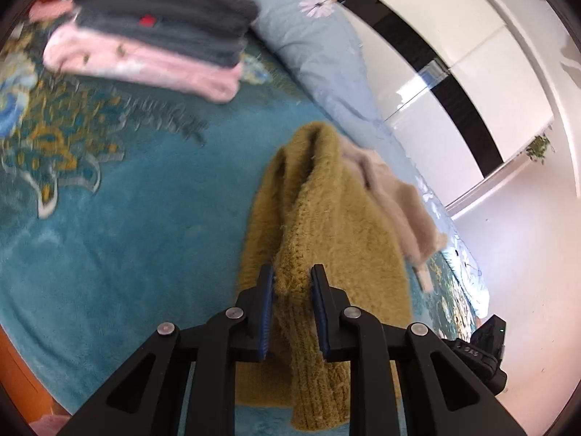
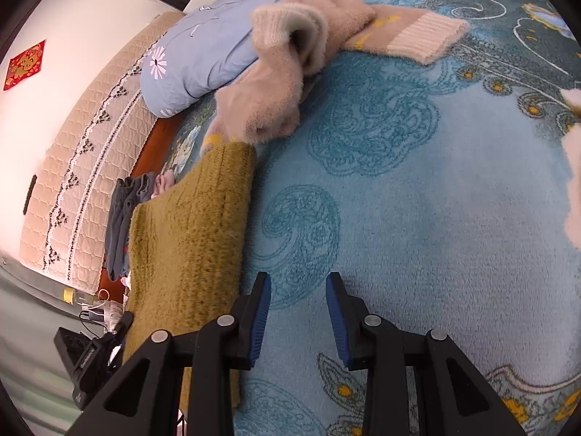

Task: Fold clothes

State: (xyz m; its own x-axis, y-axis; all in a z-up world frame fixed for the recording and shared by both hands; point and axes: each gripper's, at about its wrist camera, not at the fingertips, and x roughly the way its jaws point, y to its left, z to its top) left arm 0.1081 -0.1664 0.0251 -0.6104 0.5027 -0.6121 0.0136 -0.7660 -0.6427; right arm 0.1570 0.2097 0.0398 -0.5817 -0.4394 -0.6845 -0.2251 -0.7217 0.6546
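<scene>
On the teal patterned plush blanket (image 2: 454, 200) that covers the bed, your left gripper (image 1: 292, 279) is clenched on a ribbed edge of the mustard-yellow fuzzy knit sweater (image 1: 326, 218), the blue pads pressing the knit from both sides. The sweater is bunched and partly lifted, its body draped away from the jaws toward the pale blue quilt with a daisy print (image 1: 319, 43). Your right gripper (image 2: 298, 290) holds nothing; its jaws stand apart over bare blanket, just beside the sweater's near edge.

The risk is the grip itself: you hold a narrow pinch of loose knit, so a quick pull could let it slide out or stretch the rib. The beige fluffy sweater (image 2: 290, 54) lies touching the mustard one at its far end, and dragging may snag and pull it along. The left view is blurred, so I cannot say for sure how many layers you hold. The folded stack of grey and pink clothes (image 1: 152, 36) sits well apart, out of the way.
</scene>
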